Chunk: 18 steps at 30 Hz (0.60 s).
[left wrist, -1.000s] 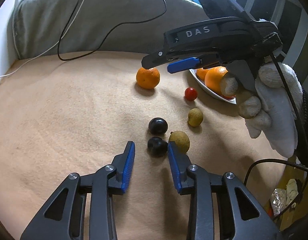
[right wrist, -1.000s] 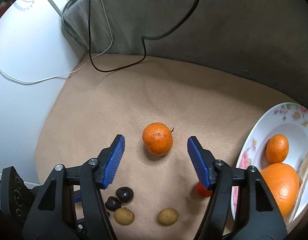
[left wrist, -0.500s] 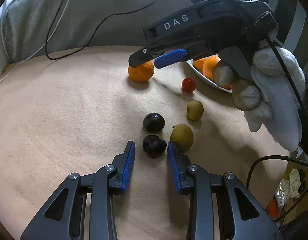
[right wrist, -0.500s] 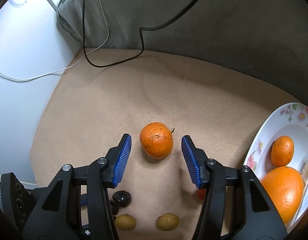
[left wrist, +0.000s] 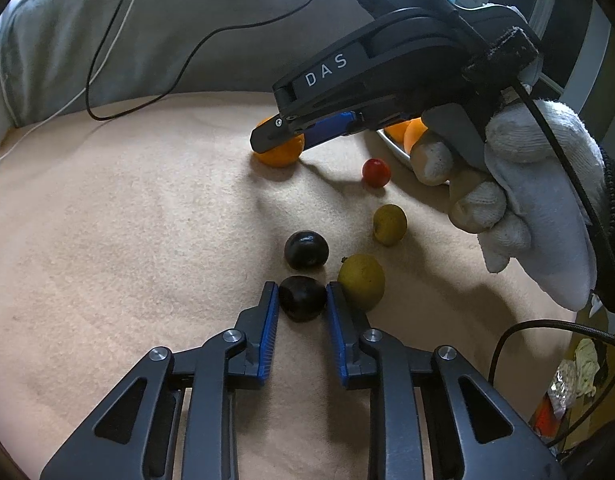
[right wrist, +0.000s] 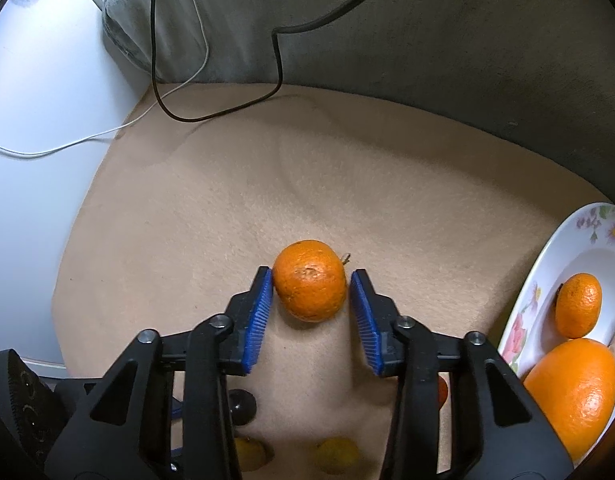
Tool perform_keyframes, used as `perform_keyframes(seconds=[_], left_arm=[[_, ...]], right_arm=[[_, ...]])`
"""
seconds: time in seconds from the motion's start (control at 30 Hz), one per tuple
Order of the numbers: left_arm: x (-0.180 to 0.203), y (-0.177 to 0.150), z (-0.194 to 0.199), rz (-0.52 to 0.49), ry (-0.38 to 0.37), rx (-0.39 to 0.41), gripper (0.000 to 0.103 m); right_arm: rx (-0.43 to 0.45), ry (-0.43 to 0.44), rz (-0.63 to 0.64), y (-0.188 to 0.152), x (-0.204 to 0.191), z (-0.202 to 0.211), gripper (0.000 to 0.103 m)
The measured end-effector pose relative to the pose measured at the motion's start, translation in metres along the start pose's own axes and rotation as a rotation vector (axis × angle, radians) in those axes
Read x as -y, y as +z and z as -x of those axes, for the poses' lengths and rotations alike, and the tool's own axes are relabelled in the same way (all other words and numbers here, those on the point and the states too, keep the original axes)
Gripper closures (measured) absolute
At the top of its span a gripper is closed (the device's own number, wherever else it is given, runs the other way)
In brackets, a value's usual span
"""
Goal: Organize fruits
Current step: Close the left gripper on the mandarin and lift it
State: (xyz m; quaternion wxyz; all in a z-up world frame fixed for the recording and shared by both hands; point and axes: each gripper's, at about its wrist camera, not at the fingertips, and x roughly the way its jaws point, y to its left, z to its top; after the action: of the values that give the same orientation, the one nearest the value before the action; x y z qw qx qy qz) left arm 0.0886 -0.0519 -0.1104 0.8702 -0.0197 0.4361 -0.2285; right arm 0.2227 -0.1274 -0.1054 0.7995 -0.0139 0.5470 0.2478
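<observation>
My left gripper (left wrist: 301, 300) is open, its blue pads on either side of a dark plum (left wrist: 302, 297) on the tan cloth, close to touching it. A second dark plum (left wrist: 306, 249), two yellow-green fruits (left wrist: 362, 281) (left wrist: 389, 224) and a red cherry tomato (left wrist: 375, 172) lie just beyond. My right gripper (right wrist: 311, 286) is open around a mandarin (right wrist: 310, 280); the left pad touches it and the right pad stands a little off. This mandarin also shows in the left wrist view (left wrist: 279, 152), under the right gripper.
A floral plate (right wrist: 547, 276) at the right holds a small mandarin (right wrist: 578, 305) and a large orange (right wrist: 575, 392). A grey cushion (right wrist: 387, 40) with a black cable (right wrist: 275, 64) and a white cable (right wrist: 107, 132) backs the cloth. The cloth's left edge drops off.
Both grippers moved forward and down. The left fingers now flank the near plum. The right fingers narrowed from wide open to close around the mandarin.
</observation>
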Motion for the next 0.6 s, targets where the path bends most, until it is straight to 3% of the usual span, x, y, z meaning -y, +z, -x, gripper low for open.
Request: perform_keyframes(seconds=[0.6], left_arm=[[-0.012,-0.002,0.025,0.039,0.016,0.046,0.082]], right_arm=[[0.059,0.019,-0.002,-0.012,0.003,0.034,0.066]])
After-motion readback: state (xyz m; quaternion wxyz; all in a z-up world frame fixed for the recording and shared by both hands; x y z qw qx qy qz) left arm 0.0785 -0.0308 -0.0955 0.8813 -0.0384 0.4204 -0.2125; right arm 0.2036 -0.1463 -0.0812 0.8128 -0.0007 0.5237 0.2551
